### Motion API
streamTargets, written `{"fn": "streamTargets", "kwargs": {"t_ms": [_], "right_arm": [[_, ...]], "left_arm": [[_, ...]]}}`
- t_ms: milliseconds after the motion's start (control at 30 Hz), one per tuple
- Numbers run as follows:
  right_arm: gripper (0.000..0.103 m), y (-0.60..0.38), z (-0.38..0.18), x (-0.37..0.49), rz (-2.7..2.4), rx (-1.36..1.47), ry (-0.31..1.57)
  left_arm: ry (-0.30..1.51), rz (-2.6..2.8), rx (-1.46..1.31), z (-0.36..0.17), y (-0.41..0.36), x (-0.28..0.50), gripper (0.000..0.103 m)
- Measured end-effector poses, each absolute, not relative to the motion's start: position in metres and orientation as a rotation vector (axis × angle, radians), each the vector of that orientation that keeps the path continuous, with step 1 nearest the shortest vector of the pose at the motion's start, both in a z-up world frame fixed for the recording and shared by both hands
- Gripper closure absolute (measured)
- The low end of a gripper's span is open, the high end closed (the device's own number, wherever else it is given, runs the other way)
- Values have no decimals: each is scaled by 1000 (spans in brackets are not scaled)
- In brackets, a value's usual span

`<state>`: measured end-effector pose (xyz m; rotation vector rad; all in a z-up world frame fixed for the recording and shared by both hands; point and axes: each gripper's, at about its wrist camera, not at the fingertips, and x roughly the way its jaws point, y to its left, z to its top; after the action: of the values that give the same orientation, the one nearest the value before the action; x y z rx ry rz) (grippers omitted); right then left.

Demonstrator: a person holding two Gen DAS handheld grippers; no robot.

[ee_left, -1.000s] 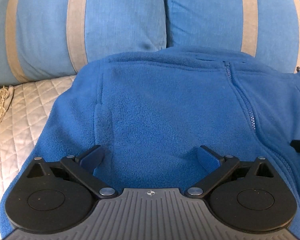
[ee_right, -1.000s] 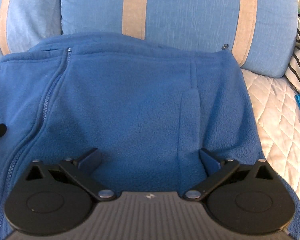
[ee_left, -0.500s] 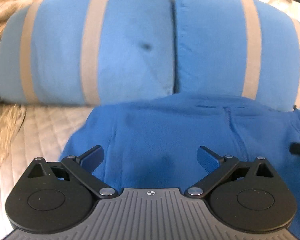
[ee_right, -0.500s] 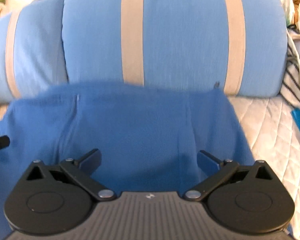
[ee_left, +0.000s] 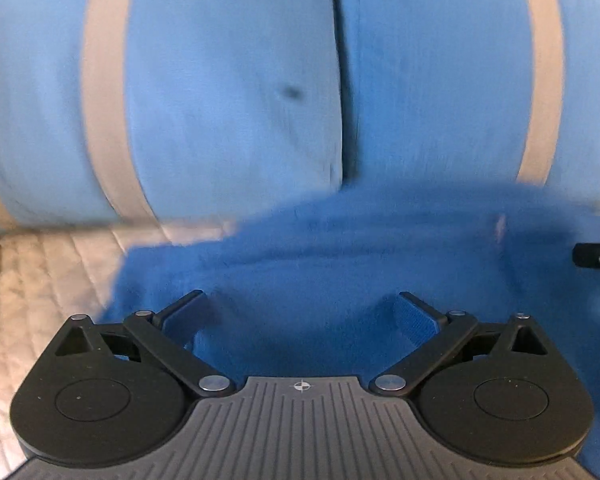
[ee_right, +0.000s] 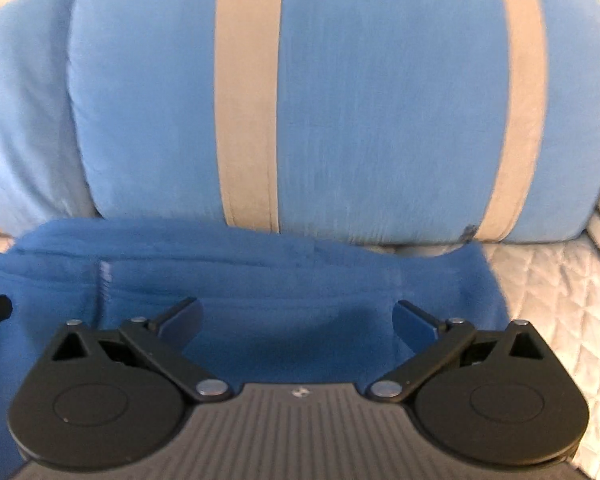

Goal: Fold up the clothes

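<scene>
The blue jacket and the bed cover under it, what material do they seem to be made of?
The jacket looks like fleece: matte, fuzzy, soft folds, though motion blur hides detail. The bed cover seems a quilted fabric with a slight sheen: stitched diamond pattern, pale grey-white.

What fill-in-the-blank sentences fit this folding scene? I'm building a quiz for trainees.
1. The blue fleece jacket lies on a quilted ____ bedspread.
2. Behind it stand light blue pillows with ____ stripes.
3. Both the left gripper and the right gripper have their fingers spread ____.

Missing words: white; beige; open
</scene>
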<state>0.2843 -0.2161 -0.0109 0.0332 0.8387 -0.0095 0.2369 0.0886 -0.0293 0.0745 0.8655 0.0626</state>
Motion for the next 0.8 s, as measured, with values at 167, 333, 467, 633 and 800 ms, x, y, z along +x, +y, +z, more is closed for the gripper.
{"fn": "streamTargets", "kwargs": {"t_ms": [167,333,467,633,800], "right_arm": [[1,-212,-46,290,14,1,866],[1,-208,-48,291,6,-24,872],[1,-207,-50,287,1,-27,856],[1,-206,-53,285,-1,-27,842],[1,-205,-55,280,-6,-29,816]], "left_arm": [[900,76,75,-49,85,241,0],[886,73,63,-50,86,233,0],[875,76,67,-47,83,232,0],[863,81,76,-46,77,222,0],[845,89,97,-44,76,218,0]]}}
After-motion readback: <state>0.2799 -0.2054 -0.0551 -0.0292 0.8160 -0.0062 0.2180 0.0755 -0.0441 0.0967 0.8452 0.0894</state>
